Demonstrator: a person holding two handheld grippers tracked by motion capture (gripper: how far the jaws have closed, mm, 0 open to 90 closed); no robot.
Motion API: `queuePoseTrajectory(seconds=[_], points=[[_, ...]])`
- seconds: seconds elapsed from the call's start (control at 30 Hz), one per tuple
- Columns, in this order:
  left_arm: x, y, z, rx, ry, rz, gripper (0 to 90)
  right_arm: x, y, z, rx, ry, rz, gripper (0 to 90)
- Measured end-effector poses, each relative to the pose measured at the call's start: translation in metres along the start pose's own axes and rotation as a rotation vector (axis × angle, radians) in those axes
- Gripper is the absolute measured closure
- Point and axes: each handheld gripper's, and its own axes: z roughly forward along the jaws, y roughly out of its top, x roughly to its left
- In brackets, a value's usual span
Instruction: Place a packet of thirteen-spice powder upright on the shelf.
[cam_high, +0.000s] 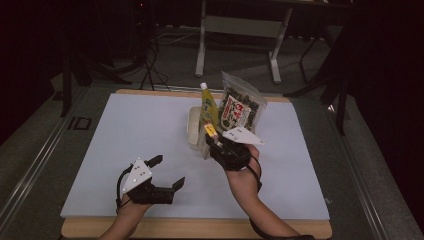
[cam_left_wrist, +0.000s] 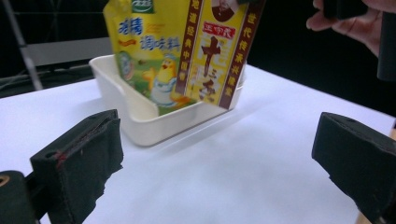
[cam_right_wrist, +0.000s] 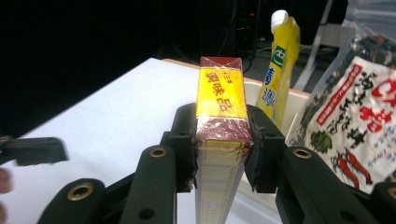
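Observation:
My right gripper (cam_high: 216, 142) (cam_right_wrist: 222, 135) is shut on a narrow red and yellow box (cam_right_wrist: 221, 100) (cam_high: 210, 131) (cam_left_wrist: 217, 51), held upright at the near end of a cream tub (cam_high: 192, 128) (cam_left_wrist: 140, 116). A yellow spouted pouch (cam_high: 207, 106) (cam_left_wrist: 147, 51) (cam_right_wrist: 279, 65) stands in the tub. Against the tub's right side leans a clear bag of dark snack (cam_high: 241, 107) (cam_right_wrist: 357, 116). My left gripper (cam_high: 167, 171) (cam_left_wrist: 215, 154) is open and holds nothing, low over the mat, near and left of the tub. Whether the box touches the tub I cannot tell.
A white mat (cam_high: 125, 150) covers the wooden table top (cam_high: 200, 229). Beyond the table's far edge stand a grey frame's legs (cam_high: 202, 45) and cables on a dark floor. The right hand (cam_left_wrist: 355, 23) shows at the upper right of the left gripper view.

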Motion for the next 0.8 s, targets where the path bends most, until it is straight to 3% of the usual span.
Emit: queuePoseTrajectory(seconds=[0.17, 0.3, 0.4, 0.5, 0.67, 0.8], points=[[0.002, -0.006, 0.0, 0.004, 0.029, -0.001, 1.9, 0.006, 0.003, 0.015, -0.017, -0.035, 0.0, 67.7], [0.001, -0.009, 0.002, 0.003, 0.031, 0.009, 1.9, 0.006, 0.009, 0.027, -0.046, -0.05, 0.058, 67.8], [0.0, -0.01, 0.003, 0.003, 0.034, 0.019, 1.9, 0.007, 0.013, 0.035, -0.067, -0.077, 0.072, 67.8], [0.0, -0.01, 0.002, 0.005, 0.034, 0.026, 1.9, 0.007, 0.017, 0.044, -0.071, -0.08, 0.099, 67.8], [0.0, -0.011, 0.001, 0.002, 0.038, 0.025, 1.9, 0.008, 0.019, 0.062, -0.064, -0.139, 0.088, 67.8], [0.001, -0.011, 0.001, 0.003, 0.036, 0.021, 1.9, 0.005, 0.019, 0.075, -0.06, -0.147, 0.122, 67.8]])
